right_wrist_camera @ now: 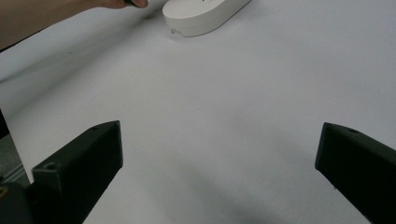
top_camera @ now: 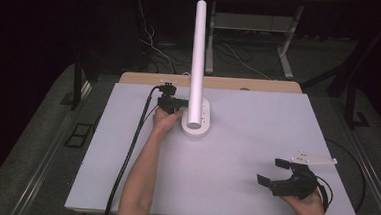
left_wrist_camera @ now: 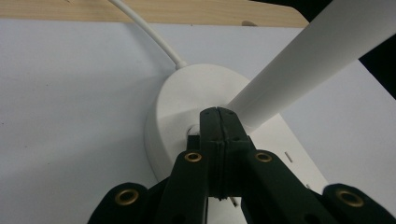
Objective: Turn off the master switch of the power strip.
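Left of centre in the high view, the left hand-held gripper [top_camera: 177, 104] has its jaws pressed together, tips against the base of the white lamp [top_camera: 195, 119] by its upright tube. A sideways nudge could tip the lamp. At lower right, the right hand-held gripper [top_camera: 276, 172] rests spread wide, holding nothing. The table [top_camera: 256, 141] is pale; the room beyond is dark, with cables [top_camera: 152, 45] on the floor.

lamp base [right_wrist_camera: 201, 16] cut off at top edge, tube [left_wrist_camera: 317, 60] cropped

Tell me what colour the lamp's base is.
White, like its tube; the lamp base shows best in the left gripper view.
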A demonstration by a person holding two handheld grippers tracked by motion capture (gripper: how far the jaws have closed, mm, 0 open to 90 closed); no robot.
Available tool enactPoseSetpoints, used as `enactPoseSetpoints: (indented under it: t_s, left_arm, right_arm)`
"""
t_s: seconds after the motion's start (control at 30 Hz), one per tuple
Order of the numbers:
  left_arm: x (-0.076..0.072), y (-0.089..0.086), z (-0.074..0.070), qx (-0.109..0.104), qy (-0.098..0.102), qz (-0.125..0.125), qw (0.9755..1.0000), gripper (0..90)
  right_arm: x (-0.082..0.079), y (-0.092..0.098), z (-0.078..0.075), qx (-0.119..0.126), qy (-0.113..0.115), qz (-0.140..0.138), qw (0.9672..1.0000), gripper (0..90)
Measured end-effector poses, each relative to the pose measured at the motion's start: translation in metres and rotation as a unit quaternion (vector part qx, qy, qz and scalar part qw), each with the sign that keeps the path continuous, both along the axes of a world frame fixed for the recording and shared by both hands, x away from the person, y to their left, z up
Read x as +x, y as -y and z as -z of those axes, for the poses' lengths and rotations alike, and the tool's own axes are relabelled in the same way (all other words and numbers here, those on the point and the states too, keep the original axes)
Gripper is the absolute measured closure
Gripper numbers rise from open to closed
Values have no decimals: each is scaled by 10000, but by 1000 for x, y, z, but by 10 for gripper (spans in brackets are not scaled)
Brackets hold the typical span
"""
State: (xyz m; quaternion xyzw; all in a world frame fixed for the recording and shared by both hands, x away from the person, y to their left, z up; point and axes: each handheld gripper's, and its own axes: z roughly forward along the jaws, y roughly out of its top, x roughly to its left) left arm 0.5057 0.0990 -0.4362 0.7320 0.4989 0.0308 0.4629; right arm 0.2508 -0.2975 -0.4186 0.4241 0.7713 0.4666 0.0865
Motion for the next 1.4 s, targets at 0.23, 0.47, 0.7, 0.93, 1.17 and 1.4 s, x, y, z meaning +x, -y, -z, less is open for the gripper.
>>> enactPoseSetpoints:
  t_s: [0.23,0.47,0.7,0.93,1.17,1.4]
  left_arm:
    - [-4,-2,-6,136,176,78,9997,900]
    - [-13,-9,-13,159,344,91,9992,900]
    - [-30,-27,-19,-59,465,111,9988,877]
    - [-47,-44,-28,-194,603,218,9978,792]
    - [-63,-54,-42,-57,659,371,9971,434]
    - [-85,-65,-56,-172,722,583,9955,134]
  right_arm:
    - [1,1,0,-28,-35,-17,10000,3]
    - [1,1,0,-34,-41,-13,10000,3]
    - [1,2,0,-34,-31,-17,10000,3]
    - [1,1,1,-78,-15,-27,10000,3]
    - [1,1,1,-84,-24,-35,10000,3]
    - [1,2,1,-76,-52,0,10000,3]
